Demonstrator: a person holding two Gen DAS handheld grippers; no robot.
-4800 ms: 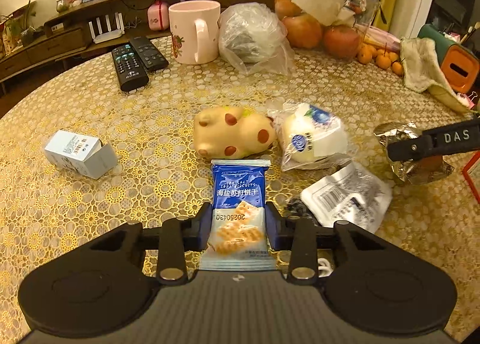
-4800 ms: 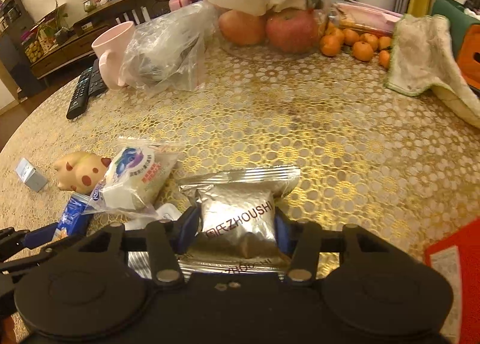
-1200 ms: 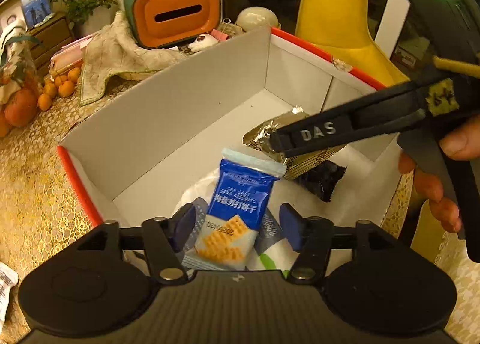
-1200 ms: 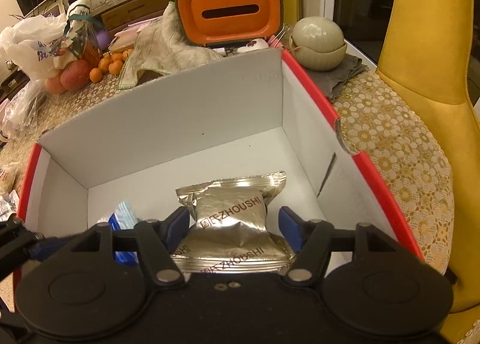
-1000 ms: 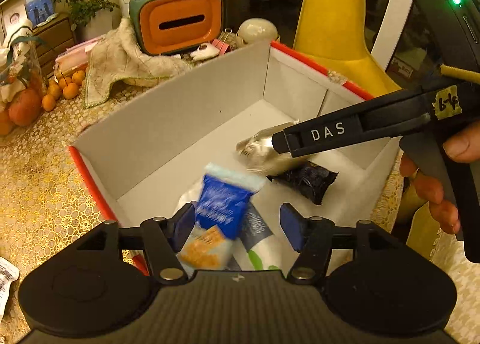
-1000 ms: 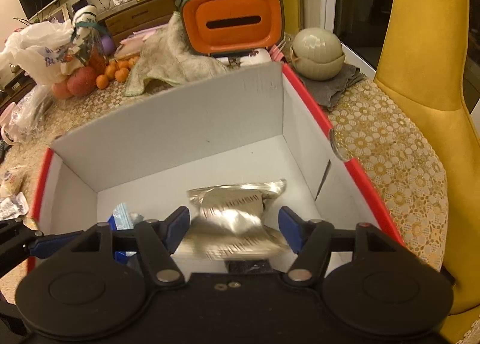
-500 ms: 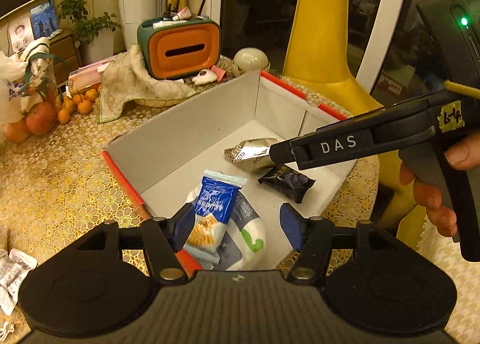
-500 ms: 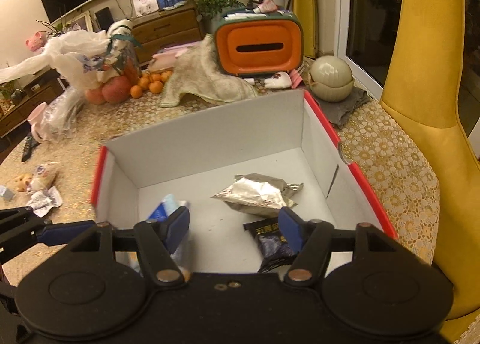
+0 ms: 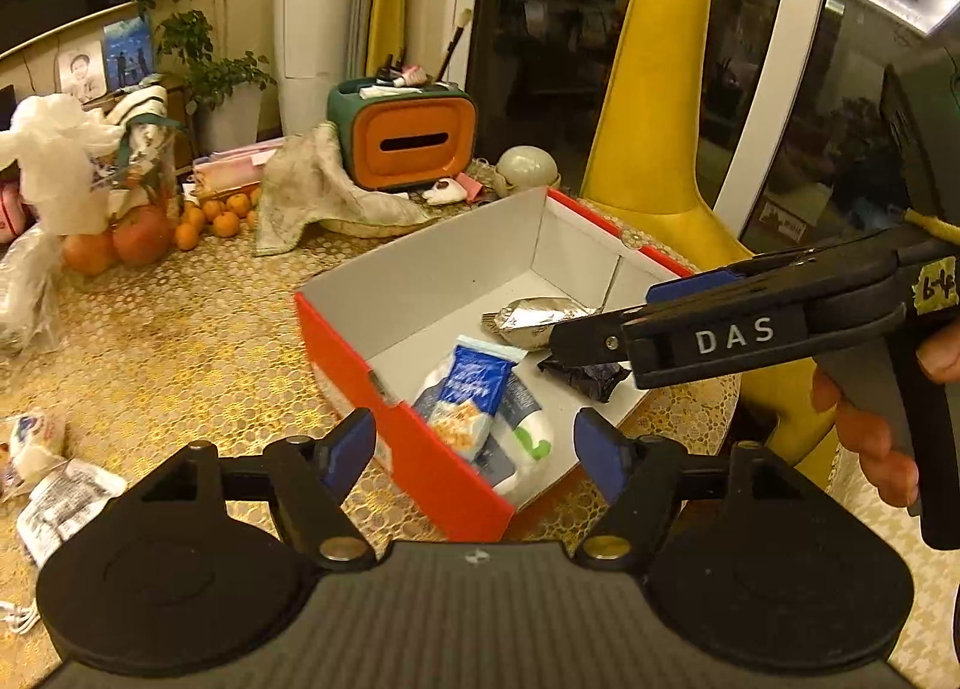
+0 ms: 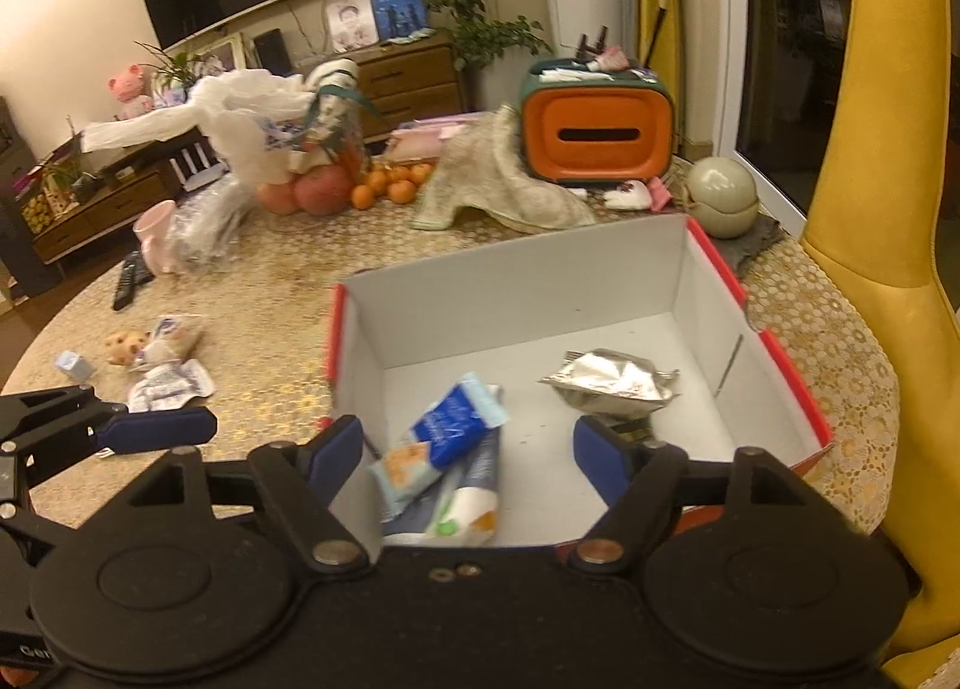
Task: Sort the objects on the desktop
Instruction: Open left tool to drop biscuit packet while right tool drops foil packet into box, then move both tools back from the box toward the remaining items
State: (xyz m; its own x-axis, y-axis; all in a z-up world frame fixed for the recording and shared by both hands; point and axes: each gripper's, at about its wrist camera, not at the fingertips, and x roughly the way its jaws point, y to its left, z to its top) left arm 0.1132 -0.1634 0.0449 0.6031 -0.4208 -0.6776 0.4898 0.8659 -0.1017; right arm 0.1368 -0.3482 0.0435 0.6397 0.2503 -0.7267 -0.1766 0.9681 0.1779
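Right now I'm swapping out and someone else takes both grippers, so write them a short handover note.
Left gripper: open, empty, above the box's near edge.
Right gripper: open, empty, over the box.
In the red box: blue biscuit packet, silver pouch, a dark packet and a white tube.
Left on the table: spotted toy, wrapped bun, crumpled white packet, small box.
Next: probably fetch those.

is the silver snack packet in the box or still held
In the box. The silver packet lies on the floor of the red box, and the right hand-held gripper is open and empty.
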